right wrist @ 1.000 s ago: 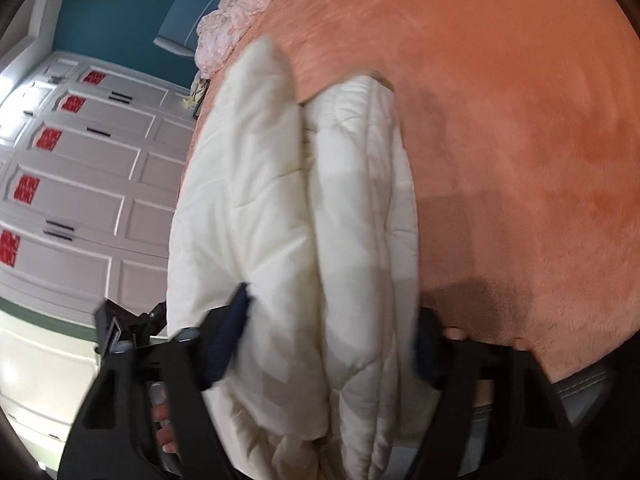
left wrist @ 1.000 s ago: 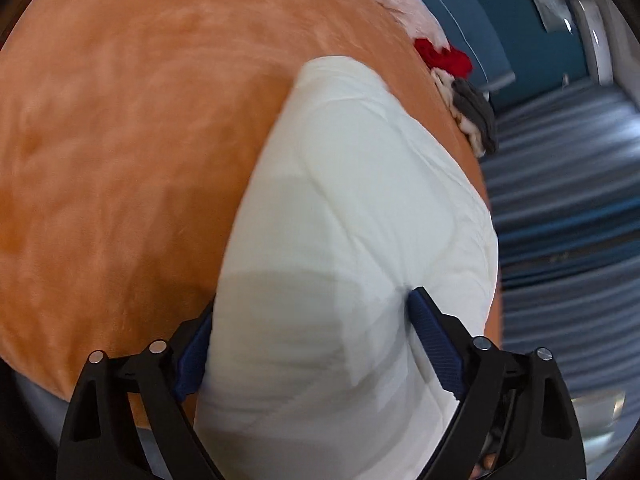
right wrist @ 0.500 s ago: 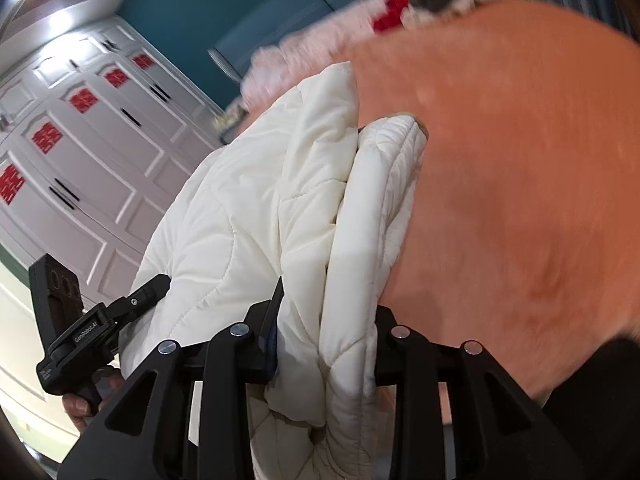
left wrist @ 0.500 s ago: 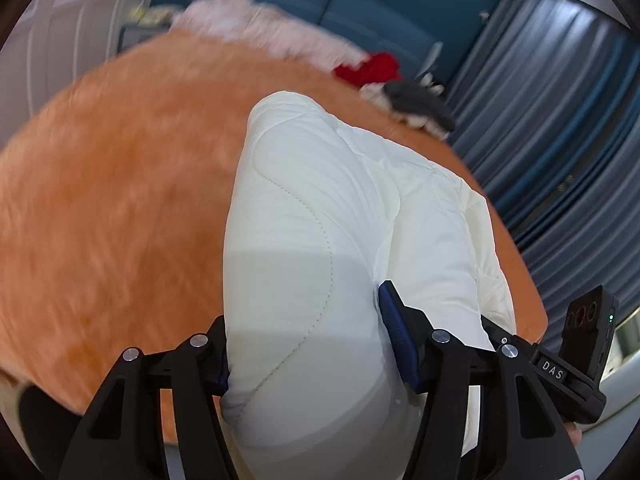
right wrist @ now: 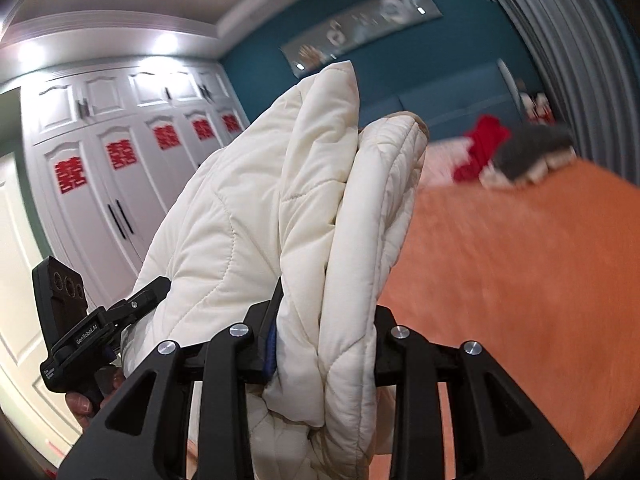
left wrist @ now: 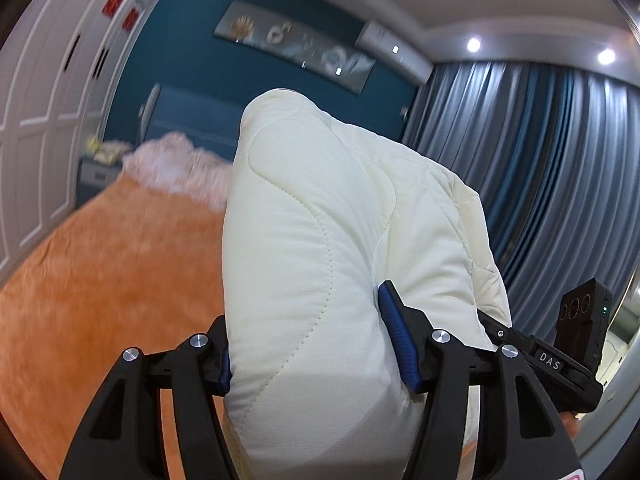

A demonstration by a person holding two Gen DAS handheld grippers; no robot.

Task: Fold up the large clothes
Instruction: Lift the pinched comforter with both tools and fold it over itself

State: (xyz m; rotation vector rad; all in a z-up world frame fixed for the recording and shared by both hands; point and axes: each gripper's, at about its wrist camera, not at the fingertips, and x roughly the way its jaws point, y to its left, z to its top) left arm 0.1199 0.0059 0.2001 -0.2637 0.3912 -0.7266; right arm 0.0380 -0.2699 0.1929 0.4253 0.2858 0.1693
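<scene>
A folded cream quilted coat (left wrist: 320, 248) is held up above the orange bed (left wrist: 100, 280). My left gripper (left wrist: 308, 344) is shut on one thick end of it, blue pads pressed into the padding. My right gripper (right wrist: 324, 320) is shut on the other end of the coat (right wrist: 280, 220), where several folded layers stack between the fingers. Each gripper shows in the other's view: the right one at the lower right (left wrist: 576, 360), the left one at the lower left (right wrist: 80, 320). The coat's lower part is hidden behind the grippers.
The orange bed cover (right wrist: 520, 280) lies below. Pink bedding (left wrist: 172, 164), a red garment (right wrist: 480, 148) and a grey garment (right wrist: 528, 152) lie at its head. White wardrobe doors (right wrist: 100, 180) stand on one side, blue curtains (left wrist: 560, 160) on the other.
Both grippers have closed tighter on the coat and lifted it off the bed, tilting up so the far wall and ceiling have come into view.
</scene>
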